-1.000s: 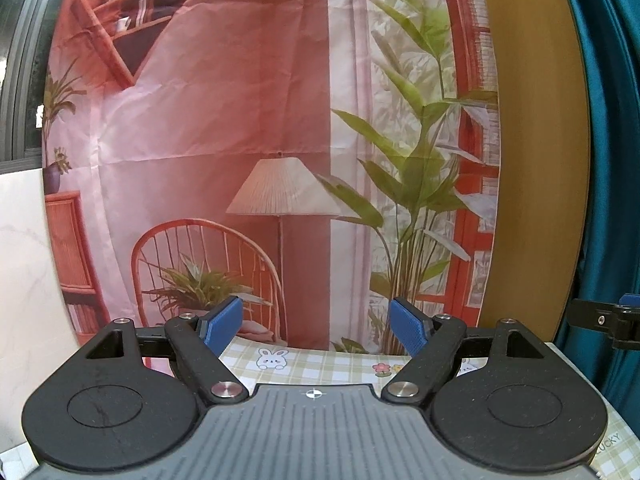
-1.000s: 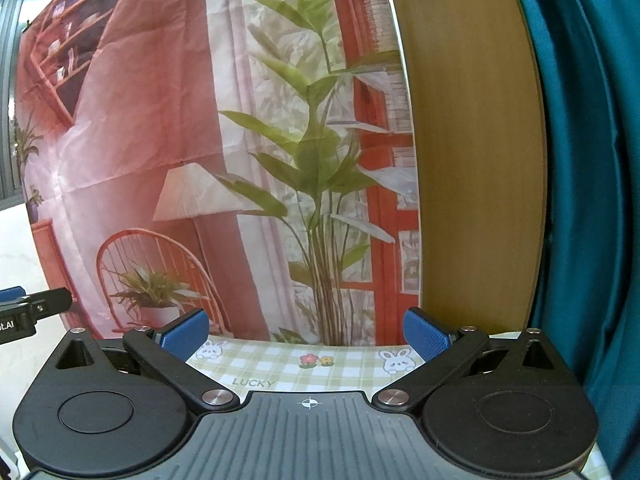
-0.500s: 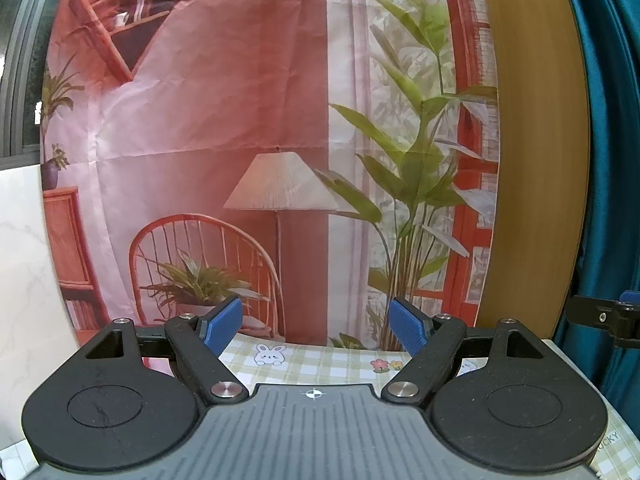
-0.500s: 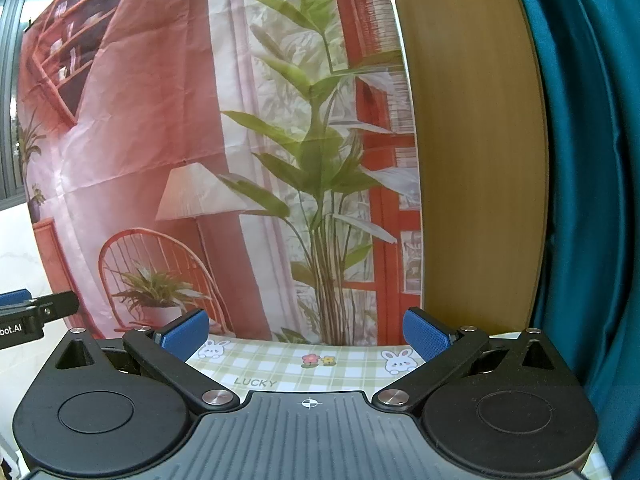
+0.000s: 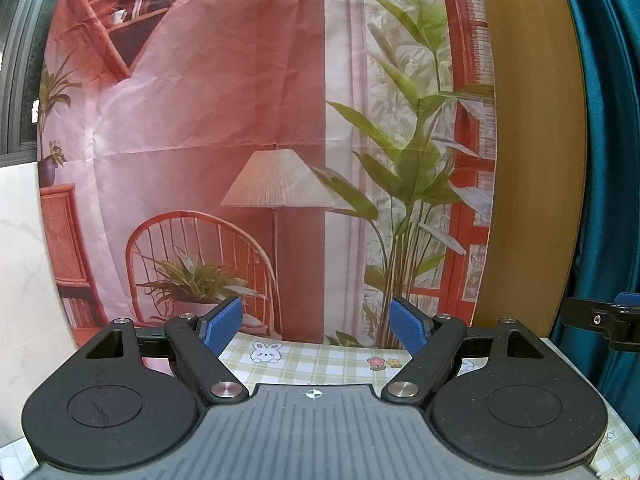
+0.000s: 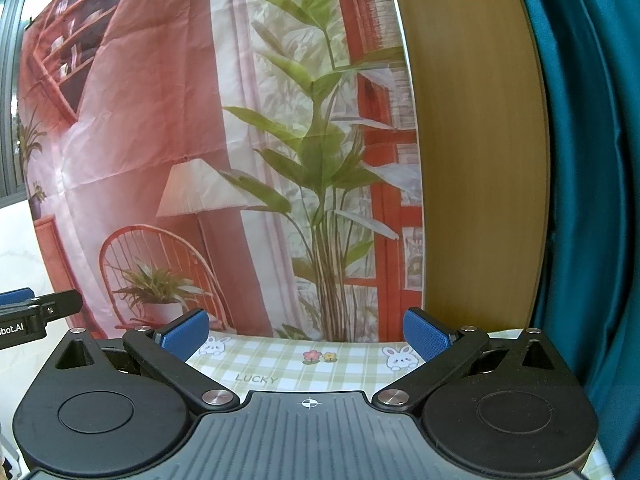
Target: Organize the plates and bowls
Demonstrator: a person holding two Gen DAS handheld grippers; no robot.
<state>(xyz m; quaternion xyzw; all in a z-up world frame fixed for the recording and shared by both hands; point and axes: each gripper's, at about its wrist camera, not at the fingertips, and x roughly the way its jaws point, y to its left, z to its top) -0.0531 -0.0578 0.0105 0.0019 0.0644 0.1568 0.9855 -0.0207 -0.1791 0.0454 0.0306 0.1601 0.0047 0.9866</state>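
Note:
No plate or bowl shows in either view. My left gripper [image 5: 316, 322] is open, its blue pads [image 5: 222, 322] wide apart with nothing between them, held above a green checked tablecloth [image 5: 320, 364]. My right gripper [image 6: 306, 330] is likewise open and empty over the same cloth [image 6: 296, 368]. Both point almost level at a hanging backdrop. The tip of the right gripper pokes into the left wrist view at the right edge [image 5: 608, 322]; the left gripper's tip shows at the left edge of the right wrist view [image 6: 36, 312].
A printed cloth backdrop [image 5: 240, 140] with a lamp, chair and plants hangs just past the table's far edge. Beside it stands a wooden panel [image 6: 476, 160], then a teal curtain [image 6: 592, 200]. A white marbled wall [image 5: 24, 260] is at the left.

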